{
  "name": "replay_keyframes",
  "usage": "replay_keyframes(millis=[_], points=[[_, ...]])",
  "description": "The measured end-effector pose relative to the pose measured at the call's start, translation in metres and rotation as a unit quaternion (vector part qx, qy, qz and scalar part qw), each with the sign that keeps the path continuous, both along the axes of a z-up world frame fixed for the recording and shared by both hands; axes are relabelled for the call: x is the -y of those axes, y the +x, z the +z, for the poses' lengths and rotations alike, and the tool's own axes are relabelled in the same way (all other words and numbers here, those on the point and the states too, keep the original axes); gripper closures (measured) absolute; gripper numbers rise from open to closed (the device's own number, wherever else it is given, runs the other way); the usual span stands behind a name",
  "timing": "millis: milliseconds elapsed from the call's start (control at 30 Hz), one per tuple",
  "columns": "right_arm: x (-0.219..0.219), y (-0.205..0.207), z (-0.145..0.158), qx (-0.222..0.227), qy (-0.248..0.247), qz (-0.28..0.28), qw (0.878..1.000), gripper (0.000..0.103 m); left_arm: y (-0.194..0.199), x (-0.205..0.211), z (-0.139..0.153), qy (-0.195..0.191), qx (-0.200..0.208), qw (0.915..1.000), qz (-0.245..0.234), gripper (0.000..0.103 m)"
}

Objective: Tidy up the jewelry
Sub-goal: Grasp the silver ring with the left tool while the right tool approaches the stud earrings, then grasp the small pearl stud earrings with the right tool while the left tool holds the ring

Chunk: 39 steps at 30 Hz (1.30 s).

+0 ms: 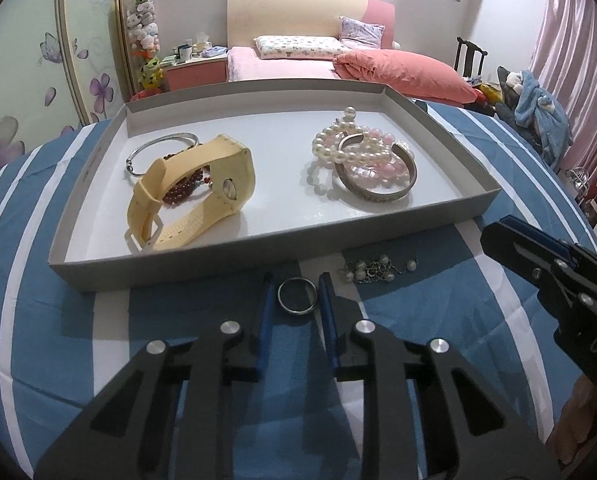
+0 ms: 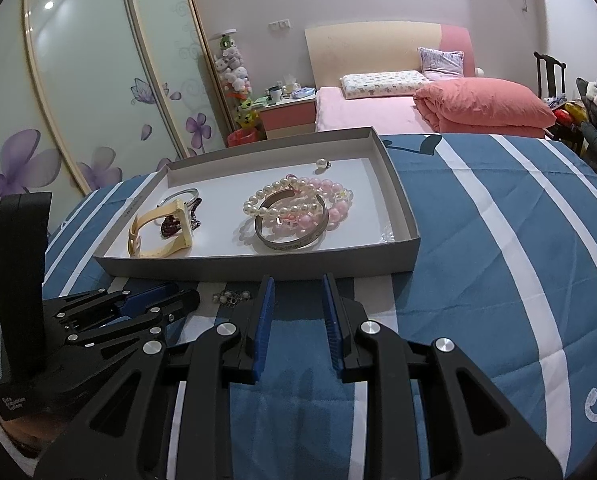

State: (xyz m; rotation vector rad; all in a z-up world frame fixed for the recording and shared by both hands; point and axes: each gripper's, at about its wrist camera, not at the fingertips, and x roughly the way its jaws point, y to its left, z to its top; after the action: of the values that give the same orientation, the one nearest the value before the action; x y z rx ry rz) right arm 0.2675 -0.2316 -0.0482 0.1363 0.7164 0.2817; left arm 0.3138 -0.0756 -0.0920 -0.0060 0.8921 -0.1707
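Ring (image 1: 297, 295) between left hand-held gripper (image 1: 296, 285) blue pads (image 1: 327, 312).

Our left gripper (image 1: 296, 294) points steeply down at the bed cover, its blue-padded jaws set narrowly, one on each side of a small ring (image 1: 297, 295); we cannot tell whether the pads touch it. Our right gripper (image 2: 298, 294) sits just to the right of the left one, tilted down less steeply, jaws parted with nothing between them. In the left wrist view its black fingers reach in from the right edge; in the right wrist view the left gripper's body lies low at the left.
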Motion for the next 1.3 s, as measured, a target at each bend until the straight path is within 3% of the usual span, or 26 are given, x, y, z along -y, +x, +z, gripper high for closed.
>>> replay_keyframes(millis=[533, 667, 833, 1167, 1233, 1300], points=[[-0.021, -0.002, -0.007, -0.024, -0.009, 0.027, 0.999, 0.076, -0.031, -0.057, 0.017, -0.008, 0.035, 0.9984, 0.043, 0.081], [-0.035, -0.002, -0.011, -0.037, -0.026, 0.036, 0.998, 0.047, -0.039, -0.073, 0.019, -0.013, 0.039, 0.9975, 0.058, 0.081], [-0.052, 0.001, -0.013, -0.051, -0.049, 0.042, 0.997, 0.042, -0.044, -0.091, 0.022, -0.019, 0.043, 0.9959, 0.078, 0.081], [-0.084, 0.021, -0.026, -0.078, -0.113, 0.033, 0.990, 0.043, -0.049, -0.111, 0.025, -0.027, 0.047, 0.9940, 0.095, 0.081], [-0.088, 0.023, -0.026, -0.073, -0.114, 0.036, 0.990, 0.051, -0.050, -0.112, 0.024, -0.028, 0.046, 0.9939, 0.096, 0.081], [-0.088, 0.025, -0.025, -0.072, -0.113, 0.038, 0.990, 0.067, -0.051, -0.111, 0.023, -0.029, 0.045, 0.9939, 0.097, 0.081]])
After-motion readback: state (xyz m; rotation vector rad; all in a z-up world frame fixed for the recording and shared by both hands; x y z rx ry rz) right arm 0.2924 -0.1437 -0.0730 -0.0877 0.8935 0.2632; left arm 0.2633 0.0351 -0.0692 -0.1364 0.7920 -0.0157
